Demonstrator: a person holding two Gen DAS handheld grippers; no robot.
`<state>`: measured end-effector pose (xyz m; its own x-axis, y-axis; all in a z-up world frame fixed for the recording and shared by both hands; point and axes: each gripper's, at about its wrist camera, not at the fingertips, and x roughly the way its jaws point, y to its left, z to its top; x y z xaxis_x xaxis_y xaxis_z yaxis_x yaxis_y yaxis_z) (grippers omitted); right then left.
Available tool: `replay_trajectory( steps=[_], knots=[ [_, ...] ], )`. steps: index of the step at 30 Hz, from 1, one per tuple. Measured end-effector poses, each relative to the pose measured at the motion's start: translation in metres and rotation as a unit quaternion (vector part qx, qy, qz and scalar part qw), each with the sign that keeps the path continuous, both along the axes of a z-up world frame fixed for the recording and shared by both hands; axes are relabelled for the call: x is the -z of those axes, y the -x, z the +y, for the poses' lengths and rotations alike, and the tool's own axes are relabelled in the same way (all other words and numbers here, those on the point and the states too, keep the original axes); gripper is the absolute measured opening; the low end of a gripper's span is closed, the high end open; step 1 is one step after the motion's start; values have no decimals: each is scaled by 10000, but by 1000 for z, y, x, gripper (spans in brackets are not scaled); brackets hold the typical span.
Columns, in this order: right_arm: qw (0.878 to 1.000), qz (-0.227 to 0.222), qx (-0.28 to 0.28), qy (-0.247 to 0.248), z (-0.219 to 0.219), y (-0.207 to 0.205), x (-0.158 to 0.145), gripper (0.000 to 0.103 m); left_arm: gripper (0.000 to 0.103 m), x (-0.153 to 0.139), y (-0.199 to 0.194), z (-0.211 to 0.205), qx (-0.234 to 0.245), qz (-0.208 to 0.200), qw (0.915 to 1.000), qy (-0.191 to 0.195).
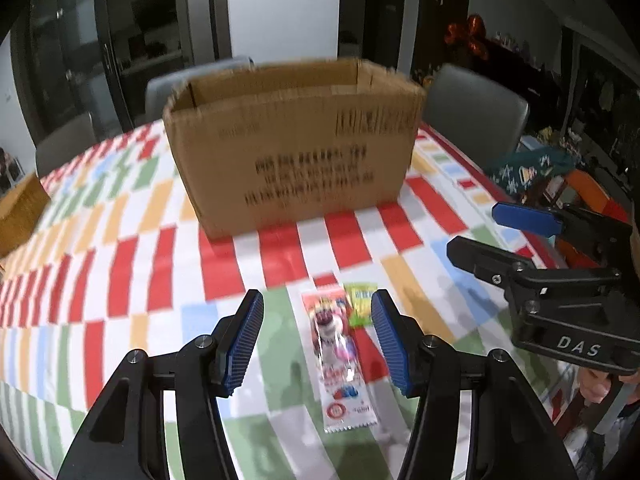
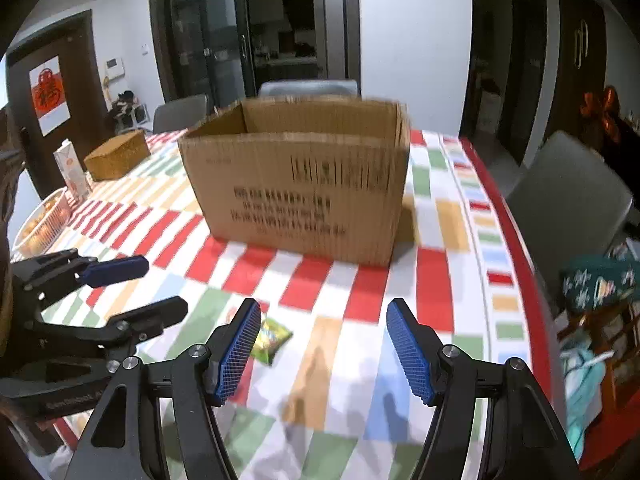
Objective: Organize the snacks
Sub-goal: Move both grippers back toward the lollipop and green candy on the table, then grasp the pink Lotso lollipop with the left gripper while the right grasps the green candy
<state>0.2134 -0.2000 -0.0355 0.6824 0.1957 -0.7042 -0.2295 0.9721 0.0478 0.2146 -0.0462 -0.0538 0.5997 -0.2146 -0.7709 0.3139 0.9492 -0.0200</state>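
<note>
Snacks lie on the checkered table (image 1: 120, 280) in front of me: a long white and pink snack packet (image 1: 340, 364) and, touching its far right corner, a small green snack packet (image 1: 360, 308). My left jaws (image 1: 317, 344) hang released above the long packet, one blue pad on either side of it in the left wrist view, neither pad pressing on it. My right jaws (image 2: 323, 350) are released too, with nothing between them but tablecloth; the green packet (image 2: 272, 338) shows just behind their left pad. Each tool is visible from the other's camera: the right one (image 1: 476, 236) off to the right of the packets, the left one (image 2: 160, 284) off to the left.

Beyond the snacks stands an open cardboard box (image 1: 292, 144), upright, its printed side toward me, well apart from the packets. Farther left on the table sit a smaller brown box (image 2: 118, 158), a carton (image 2: 72, 174) and a white basket (image 2: 40, 224). Grey chairs (image 2: 568, 200) stand around the table.
</note>
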Motion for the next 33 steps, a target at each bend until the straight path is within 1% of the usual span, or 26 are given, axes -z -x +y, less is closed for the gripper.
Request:
replay_trajectory(
  steps=[5, 9, 12, 14, 20, 24, 28, 31, 33],
  knots=[
    [9997, 258, 36, 38, 1, 4, 21, 66, 55, 28, 2, -1, 44, 424, 9990, 145],
    [9991, 414, 26, 37, 1, 6, 34, 66, 54, 43, -3, -6, 50, 616, 9980, 140],
    [9987, 497, 31, 85, 2, 6, 42, 66, 50, 54, -6, -7, 1, 728, 9973, 98],
    [9984, 557, 38, 108, 2, 5, 46, 66, 49, 59, -9, -7, -17, 782, 9969, 86],
    [9978, 659, 23, 91, 5, 4, 52, 66, 43, 70, -15, -11, -53, 774, 9970, -48],
    [9975, 691, 28, 109, 7, 2, 54, 66, 32, 72, -18, -12, -93, 649, 9978, -104],
    [9970, 772, 37, -1, 8, -2, 58, 66, 22, 71, -18, -7, -122, 570, 9983, -12],
    [9963, 852, -10, -139, 12, -8, 61, 65, 19, 68, -18, -1, -189, 519, 9985, 24],
    [9956, 907, -30, -218, 16, -11, 63, 62, 19, 64, -18, 5, -235, 464, 9986, 76]
  ],
)
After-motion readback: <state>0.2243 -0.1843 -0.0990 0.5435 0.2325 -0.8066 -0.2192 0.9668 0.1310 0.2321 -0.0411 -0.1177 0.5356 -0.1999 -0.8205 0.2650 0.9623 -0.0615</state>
